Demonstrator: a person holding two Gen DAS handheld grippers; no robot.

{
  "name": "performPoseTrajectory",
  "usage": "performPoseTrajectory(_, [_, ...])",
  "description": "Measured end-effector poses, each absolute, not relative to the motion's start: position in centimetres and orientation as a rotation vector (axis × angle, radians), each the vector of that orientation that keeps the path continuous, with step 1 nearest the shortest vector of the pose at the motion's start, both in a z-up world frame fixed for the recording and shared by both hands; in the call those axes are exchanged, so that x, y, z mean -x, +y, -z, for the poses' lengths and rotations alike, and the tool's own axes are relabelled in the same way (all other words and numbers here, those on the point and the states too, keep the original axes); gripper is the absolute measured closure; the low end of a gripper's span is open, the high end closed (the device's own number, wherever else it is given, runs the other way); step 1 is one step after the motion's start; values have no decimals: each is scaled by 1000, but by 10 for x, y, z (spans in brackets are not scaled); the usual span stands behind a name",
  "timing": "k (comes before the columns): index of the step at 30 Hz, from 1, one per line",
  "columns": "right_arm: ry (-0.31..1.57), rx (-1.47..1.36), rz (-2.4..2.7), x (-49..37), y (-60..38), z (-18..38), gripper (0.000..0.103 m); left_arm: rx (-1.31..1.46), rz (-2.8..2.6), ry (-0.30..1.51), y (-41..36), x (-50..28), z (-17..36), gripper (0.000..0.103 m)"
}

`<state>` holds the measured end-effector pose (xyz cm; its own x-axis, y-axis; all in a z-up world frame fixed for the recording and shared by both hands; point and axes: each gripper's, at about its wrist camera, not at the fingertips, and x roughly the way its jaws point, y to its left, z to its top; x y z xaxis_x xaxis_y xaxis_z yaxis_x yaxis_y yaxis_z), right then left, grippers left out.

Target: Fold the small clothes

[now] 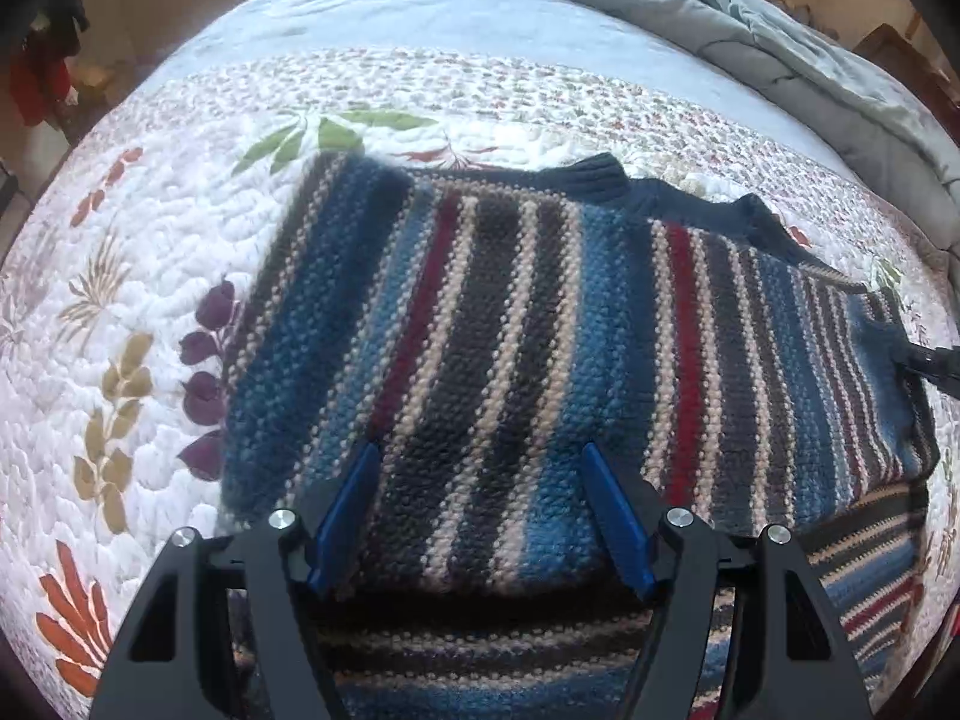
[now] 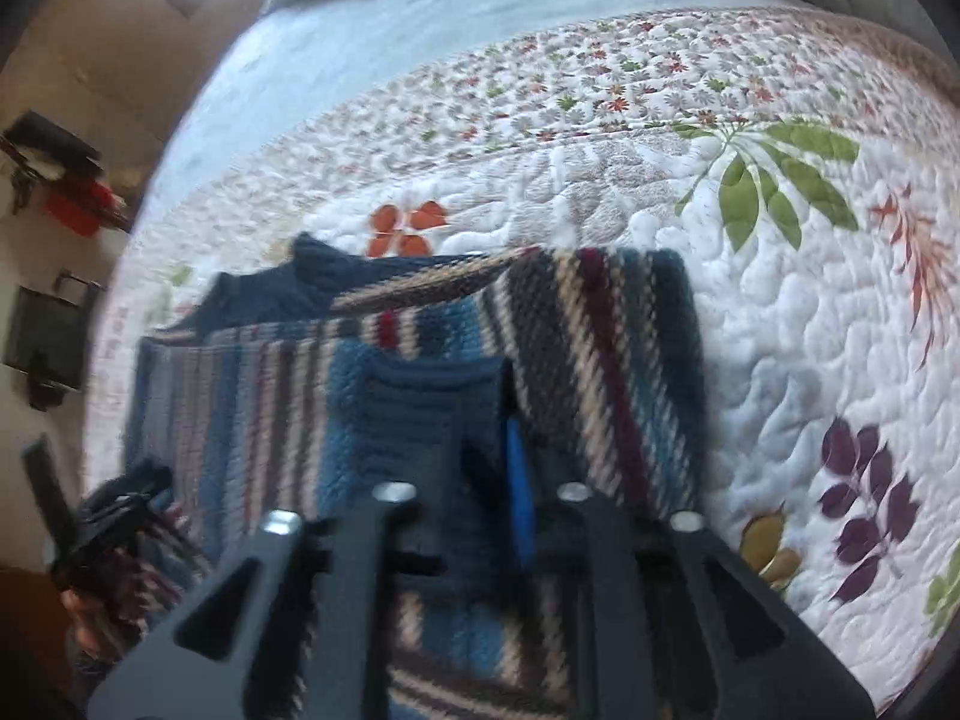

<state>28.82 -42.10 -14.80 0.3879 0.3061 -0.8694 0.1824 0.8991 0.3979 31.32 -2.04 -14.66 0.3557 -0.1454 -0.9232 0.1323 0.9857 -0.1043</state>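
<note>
Mid-fold on a striped sweater (image 1: 480, 324) (bed (image 1: 150, 276)): left gripper (image 1: 480, 468) apart above the knit, right gripper (image 2: 444, 414) apparently clamped on the navy cuff (image 2: 432, 396); next, laying the sleeve flat.

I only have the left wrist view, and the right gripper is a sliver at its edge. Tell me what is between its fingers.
Observer: A ribbed dark blue cuff lies between the fingers of the right gripper. The picture is too blurred to tell whether it is pinched.
Operator: Tell me where that cuff sits.
Observer: On top of the striped sweater, right beside the sleeve whose stripes run slantwise.
</note>
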Motion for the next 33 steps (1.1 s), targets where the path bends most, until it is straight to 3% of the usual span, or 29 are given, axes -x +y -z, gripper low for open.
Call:
performPoseTrajectory(6, [1203,-479,-146,-251,-414,143,61,-19,218,1171,-26,-291,133,32])
performPoseTrajectory(8, [1224,-448,-146,-246,-408,151,70,-27,217,1177,-26,-287,136,32])
performPoseTrajectory(9, [1229,-416,-133,-244,-406,153,86,-36,213,1179,-24,-286,137,32])
performPoseTrajectory(10, [1230,-403,-115,-242,-406,154,95,-42,210,1181,-24,-285,140,32])
performPoseTrajectory(12, [1210,-453,-126,-242,-411,150,101,-35,214,1183,-21,-283,140,30])
performPoseTrajectory(17, [1218,-459,-102,-231,-424,153,101,-3,219,1207,-18,-289,147,28])
performPoseTrajectory(22, [1201,-391,-75,-229,-413,156,99,-1,216,1202,-18,-287,147,28])
performPoseTrajectory(26, [1164,-442,-94,-199,-418,134,80,-8,227,1199,-11,-268,129,28])
performPoseTrajectory(30, [1158,-456,-143,-145,-409,123,77,-32,230,1219,10,-225,118,28])
performPoseTrajectory(33, [1195,-457,-143,-90,-399,131,66,-58,197,1235,36,-189,116,28])
